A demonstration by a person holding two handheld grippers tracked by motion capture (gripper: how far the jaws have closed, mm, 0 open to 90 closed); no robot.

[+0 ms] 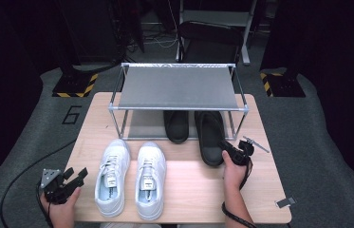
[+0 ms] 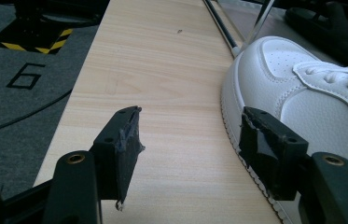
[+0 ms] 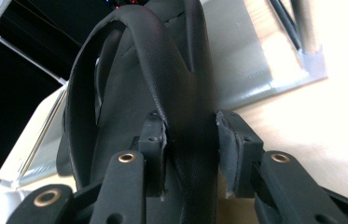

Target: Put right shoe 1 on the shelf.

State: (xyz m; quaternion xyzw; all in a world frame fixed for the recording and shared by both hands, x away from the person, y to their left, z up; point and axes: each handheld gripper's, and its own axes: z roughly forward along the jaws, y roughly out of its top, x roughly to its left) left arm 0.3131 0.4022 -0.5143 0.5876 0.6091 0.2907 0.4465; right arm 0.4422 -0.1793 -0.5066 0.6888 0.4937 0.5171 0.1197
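Gripping the soft, light black slipper (image 3: pixel 162 93) by its pliable side wall, the right tool (image 3: pixel 191 154) stands closed on it, half under the shoe rack (image 1: pixel 178 88); the left tool (image 2: pixel 188 149) gapes empty.

grey carpet floor (image 1: pixel 18 142), black chair (image 1: pixel 210 40) behind table (image 1: pixel 193 190).

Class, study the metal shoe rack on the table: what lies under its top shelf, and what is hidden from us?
Under the rack's top shelf lie two black slippers. The left slipper and the right slipper, gripped by the right tool, show only their heel ends; the shelf covers their toes.
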